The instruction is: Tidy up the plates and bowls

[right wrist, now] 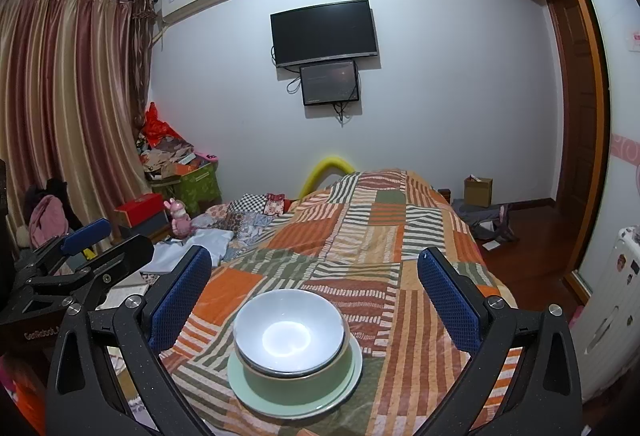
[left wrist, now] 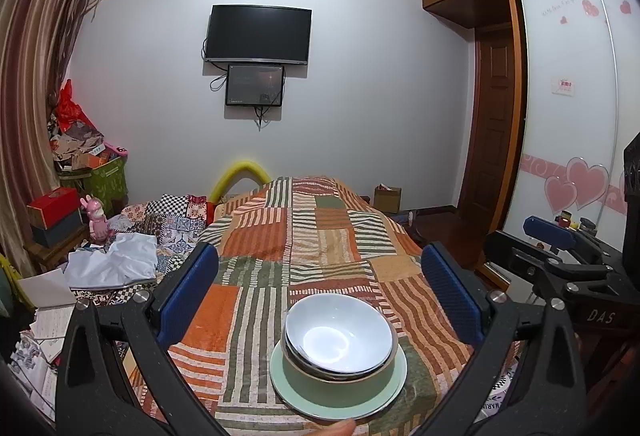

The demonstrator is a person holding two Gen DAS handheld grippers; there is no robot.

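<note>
In a bedroom, on a bed (left wrist: 320, 236) spread with a patchwork quilt, we find white bowls (left wrist: 339, 336) nested in a green bowl (left wrist: 340, 390) on a green plate (left wrist: 288, 388); our left tool (left wrist: 320, 300) and right tool (right wrist: 314, 300) hover released, stacking seemingly done

Each handheld gripper had matte black speckled plastic arms shaped like open triangles, silver round screws at the joints and blue textured rubber pads (left wrist: 452, 292) on the fingers. White lettering marked the black body of the right gripper (left wrist: 560, 248).
</note>
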